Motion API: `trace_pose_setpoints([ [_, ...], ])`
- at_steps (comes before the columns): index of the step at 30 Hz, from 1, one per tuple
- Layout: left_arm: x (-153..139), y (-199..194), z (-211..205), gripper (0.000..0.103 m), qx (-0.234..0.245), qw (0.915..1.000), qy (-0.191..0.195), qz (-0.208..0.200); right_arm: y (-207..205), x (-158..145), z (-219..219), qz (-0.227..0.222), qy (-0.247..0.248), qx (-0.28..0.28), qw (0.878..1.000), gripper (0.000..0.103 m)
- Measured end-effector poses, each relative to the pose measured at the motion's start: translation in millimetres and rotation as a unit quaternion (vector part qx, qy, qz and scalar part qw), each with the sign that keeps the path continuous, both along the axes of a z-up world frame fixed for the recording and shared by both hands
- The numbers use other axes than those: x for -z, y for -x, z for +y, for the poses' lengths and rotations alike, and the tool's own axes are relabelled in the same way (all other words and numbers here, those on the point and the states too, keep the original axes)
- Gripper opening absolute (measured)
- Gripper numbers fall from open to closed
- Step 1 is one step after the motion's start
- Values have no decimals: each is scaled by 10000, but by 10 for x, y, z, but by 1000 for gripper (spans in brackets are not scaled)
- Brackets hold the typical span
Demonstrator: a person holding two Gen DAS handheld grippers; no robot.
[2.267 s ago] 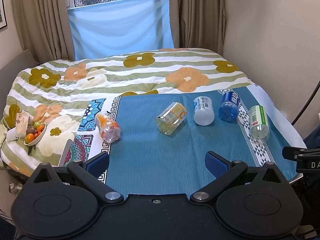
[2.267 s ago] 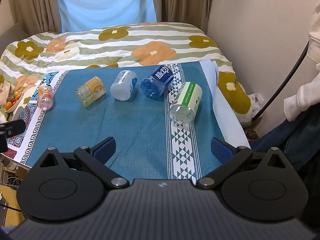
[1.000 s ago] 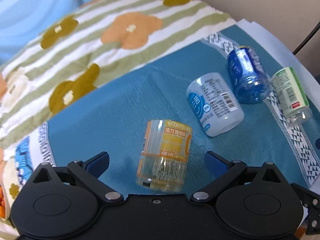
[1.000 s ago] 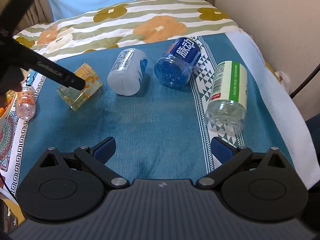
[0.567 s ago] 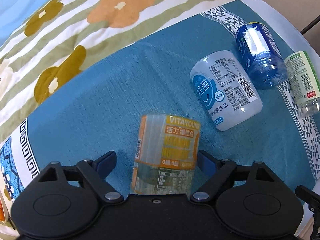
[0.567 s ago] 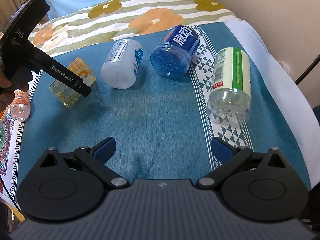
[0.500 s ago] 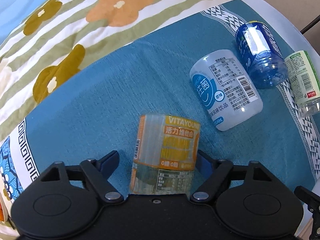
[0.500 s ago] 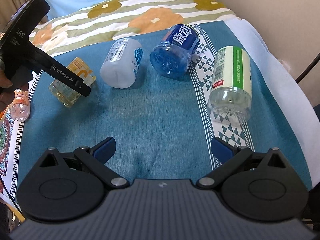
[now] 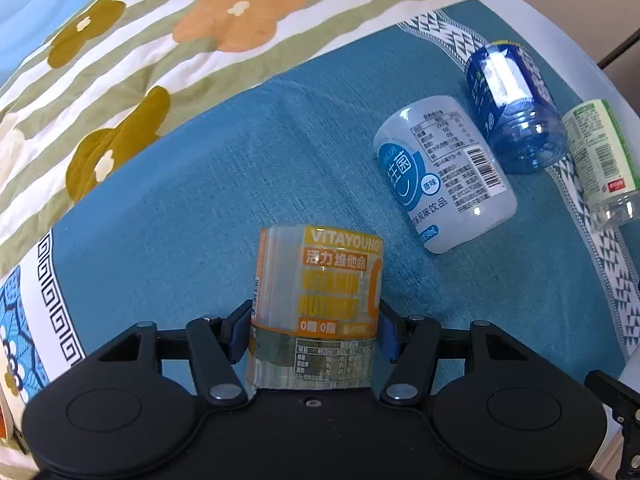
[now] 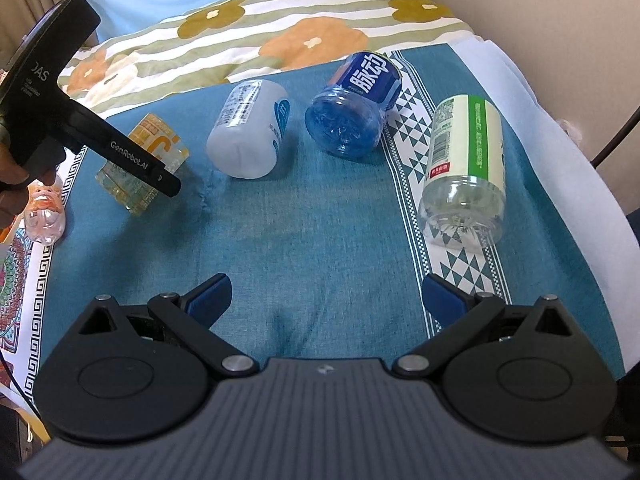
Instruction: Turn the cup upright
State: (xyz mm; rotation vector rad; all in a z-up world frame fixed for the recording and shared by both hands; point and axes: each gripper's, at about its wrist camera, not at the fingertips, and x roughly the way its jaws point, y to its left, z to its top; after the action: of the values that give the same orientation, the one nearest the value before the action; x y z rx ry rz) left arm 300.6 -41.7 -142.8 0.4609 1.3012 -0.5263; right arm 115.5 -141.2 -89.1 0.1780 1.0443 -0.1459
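Observation:
A clear cup with an orange and yellow label (image 9: 320, 292) lies on its side on the blue cloth (image 9: 200, 200). My left gripper (image 9: 314, 334) is shut on it, one blue pad on each side. In the right wrist view the same cup (image 10: 144, 166) lies at the left, partly hidden by the left gripper's black body (image 10: 72, 120). My right gripper (image 10: 326, 294) is open and empty above the cloth, with the green-labelled cup (image 10: 464, 172) ahead to its right.
A white cup (image 9: 444, 180), a blue cup (image 9: 516, 108) and a green-labelled cup (image 9: 600, 160) lie on their sides to the right. A small pink bottle (image 10: 42, 212) lies at the cloth's left edge. The flowered quilt (image 9: 160, 60) lies behind.
My left gripper has moved down onto the orange-labelled cup and its jaws have closed on it. The right gripper has moved slightly forward and stays open.

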Motion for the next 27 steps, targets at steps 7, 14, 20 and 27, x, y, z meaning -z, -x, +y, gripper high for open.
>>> trace_pose_setpoints([
  [7,-224,240,128,64,-379,9991,189,41,72,-204,2,-102,68,-127,9998,103],
  [14,-358,750,281,64,-1126,9921,512,221,208,-418,-6,-210,182,-386,9989,103],
  [20,-320,1173,404,65,-1969,9764,794,385,329,-481,-26,-252,207,-600,9977,103],
  [27,-180,1356,404,65,-2567,9621,866,313,437,-437,-18,-152,211,-876,9958,103],
])
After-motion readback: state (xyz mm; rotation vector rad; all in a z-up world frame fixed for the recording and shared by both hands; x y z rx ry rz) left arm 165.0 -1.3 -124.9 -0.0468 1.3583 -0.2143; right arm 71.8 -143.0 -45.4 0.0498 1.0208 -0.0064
